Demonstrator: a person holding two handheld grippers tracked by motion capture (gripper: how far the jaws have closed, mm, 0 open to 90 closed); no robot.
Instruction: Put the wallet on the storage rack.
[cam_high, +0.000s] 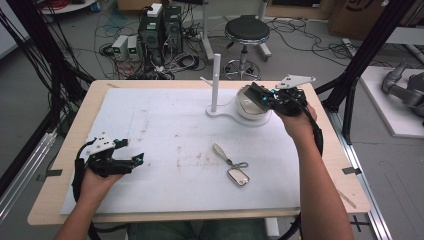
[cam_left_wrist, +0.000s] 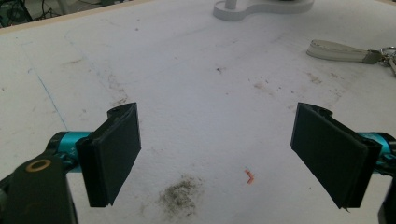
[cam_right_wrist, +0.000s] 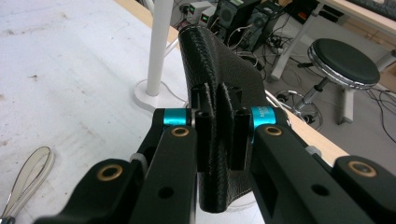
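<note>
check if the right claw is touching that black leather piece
Touching. In the right gripper view, the right claw has both jaws closed flat on the black leather piece, with no gap either side.

A light wooden table (cam_high: 75, 130) is seen, covered by a stained white mat (cam_high: 165, 125). A grey floor (cam_high: 310, 55) is found beyond the far edge, strewn with tangled cables (cam_high: 295, 30). Two dark computer towers (cam_high: 160, 30) and small white boxes (cam_high: 126, 47) are set on the floor at far left of centre. A round black stool (cam_high: 247, 30) on a chrome base is placed behind the table. Black frame struts (cam_high: 367, 50) are noted at both sides. Lighting is even and diffuse.
</note>
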